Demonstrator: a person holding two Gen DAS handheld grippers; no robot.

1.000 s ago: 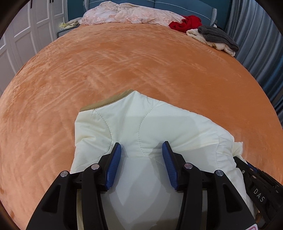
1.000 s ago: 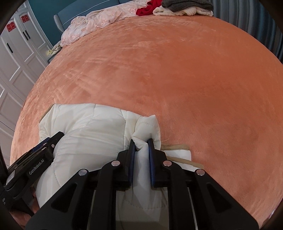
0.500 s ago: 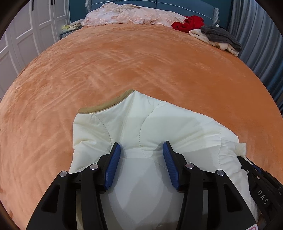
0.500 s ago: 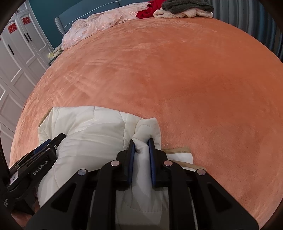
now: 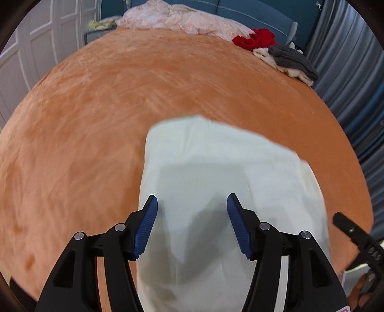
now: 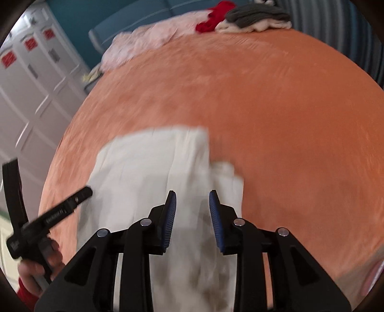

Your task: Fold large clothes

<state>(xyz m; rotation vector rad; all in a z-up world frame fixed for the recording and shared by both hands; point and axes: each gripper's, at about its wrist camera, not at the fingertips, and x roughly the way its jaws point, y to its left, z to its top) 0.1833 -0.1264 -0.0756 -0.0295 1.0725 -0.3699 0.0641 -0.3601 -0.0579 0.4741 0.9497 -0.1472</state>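
Cream jacket (image 5: 216, 168) below both parted fingers (image 5: 146, 223)

Left gripper (image 6: 64, 208) side, right wrist view: white lettering, too blurred to read.
Right gripper (image 5: 369, 249) side, left wrist view: "DAS", seen inverted.
Red signs (image 6: 9, 60) on cabinet doors: illegible.

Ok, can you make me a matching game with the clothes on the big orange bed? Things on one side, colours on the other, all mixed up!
Things:
1. folded jacket
2. top garment of the corner pile
3. crumpled garment beside that pile
4. lacy cloth by the headboard

Colours:
A. red
B. pale pink
C. cream white
D. dark grey

Pairs: 1-C, 2-D, 3-A, 4-B
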